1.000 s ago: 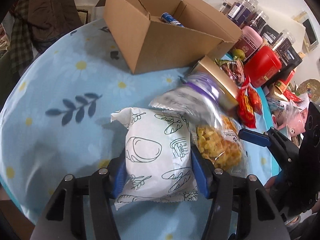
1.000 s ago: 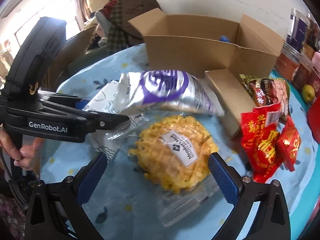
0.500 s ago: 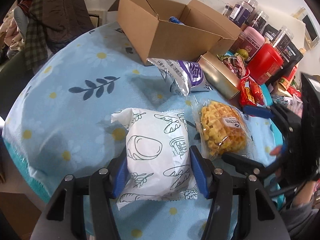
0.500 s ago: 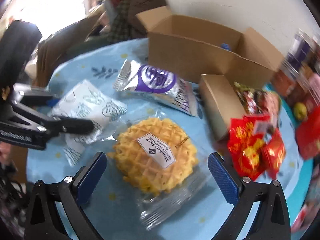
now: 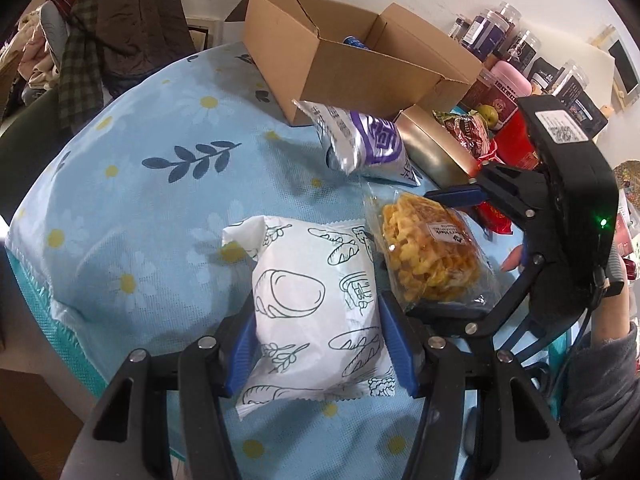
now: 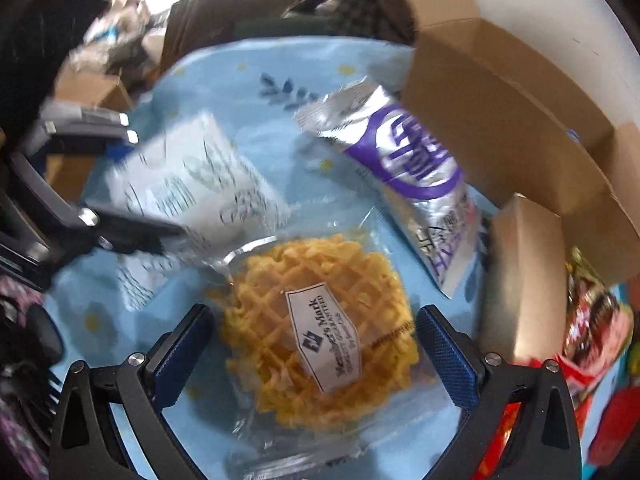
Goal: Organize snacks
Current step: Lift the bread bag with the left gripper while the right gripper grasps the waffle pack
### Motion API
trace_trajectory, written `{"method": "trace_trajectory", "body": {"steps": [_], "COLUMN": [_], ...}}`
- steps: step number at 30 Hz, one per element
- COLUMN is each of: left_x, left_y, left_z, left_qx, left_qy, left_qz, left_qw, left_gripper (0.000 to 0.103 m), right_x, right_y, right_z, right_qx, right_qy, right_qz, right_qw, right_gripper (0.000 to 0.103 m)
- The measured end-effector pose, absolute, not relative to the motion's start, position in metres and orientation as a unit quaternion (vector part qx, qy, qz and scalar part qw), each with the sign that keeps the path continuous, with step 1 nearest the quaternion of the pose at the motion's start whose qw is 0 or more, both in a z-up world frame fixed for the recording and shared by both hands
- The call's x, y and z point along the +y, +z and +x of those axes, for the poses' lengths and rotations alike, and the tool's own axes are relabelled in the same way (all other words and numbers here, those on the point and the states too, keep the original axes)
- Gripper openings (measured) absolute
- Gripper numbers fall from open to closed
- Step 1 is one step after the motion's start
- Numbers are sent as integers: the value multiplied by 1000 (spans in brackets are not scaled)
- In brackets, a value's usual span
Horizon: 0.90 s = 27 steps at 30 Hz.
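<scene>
On the blue daisy-print tablecloth point(image 5: 132, 184), everything sits in relation to the open cardboard box point(image 5: 356, 64) at the far side. Nearest me, well short of the box, my left gripper point(image 5: 316, 340) has its blue pads pressed against both sides of the white bread packet point(image 5: 316, 304) (the one printed with loaf drawings), so that tong is closed on it at a middling width. The packet lies flat on the cloth between the fingers.

Just beside that packet, on the side toward the box's right end, lies the waffle in its clear wrapper point(image 6: 320, 328). My right gripper point(image 6: 316, 352) stands wide around it, one blue pad on either side, neither pressing on the waffle itself; the right pad sits over the loose plastic edge, and I cannot tell whether it touches it. The right wrist view is blurred.

Between the waffle and the box lies a silver and purple snack bag point(image 5: 364, 144), its far end close to the box's front wall. A small gold carton point(image 5: 436, 148) lies against the box's right corner, with red snack packets point(image 6: 592, 320) just beyond it. Jars point(image 5: 512, 64) stand along the wall past the box.
</scene>
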<state>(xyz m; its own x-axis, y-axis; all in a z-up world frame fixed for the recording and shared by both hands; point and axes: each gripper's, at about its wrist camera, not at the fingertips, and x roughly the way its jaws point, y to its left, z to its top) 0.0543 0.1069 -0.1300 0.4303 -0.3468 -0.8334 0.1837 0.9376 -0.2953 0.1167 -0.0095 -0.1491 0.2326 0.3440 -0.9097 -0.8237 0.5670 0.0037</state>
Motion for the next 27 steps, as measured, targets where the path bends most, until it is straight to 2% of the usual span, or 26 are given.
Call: {"method": "trace_trajectory", "body": {"steps": [3,7,10,21,27], "left_x": [111,117,117,94,79], "left_y": [-130,-131,-131,-130,-135], "left_z": [55,55,54,49,51], "left_qx": [512,515,516,521,534], "left_qy": [-158,-157,-158,-191,-185], "left_qz": [-89,-95,-91,-60,-36], "left_qw": [839,837,837,830,824], "left_gripper": [57,57,57,57,59], "right_x": [-9,-12,-15,-57,-66], "right_y": [-150,-145,-143,-140,-139], "right_z": [117,109,93,47,38], "right_qx": [483,492,501,524,531], "right_qy": [381,345,315,221,184], "right_qz": [-232,-200,-186,-75,-56], "right_qw": [753,774,784,819,825], "right_gripper": [101,84,80,80,81]}}
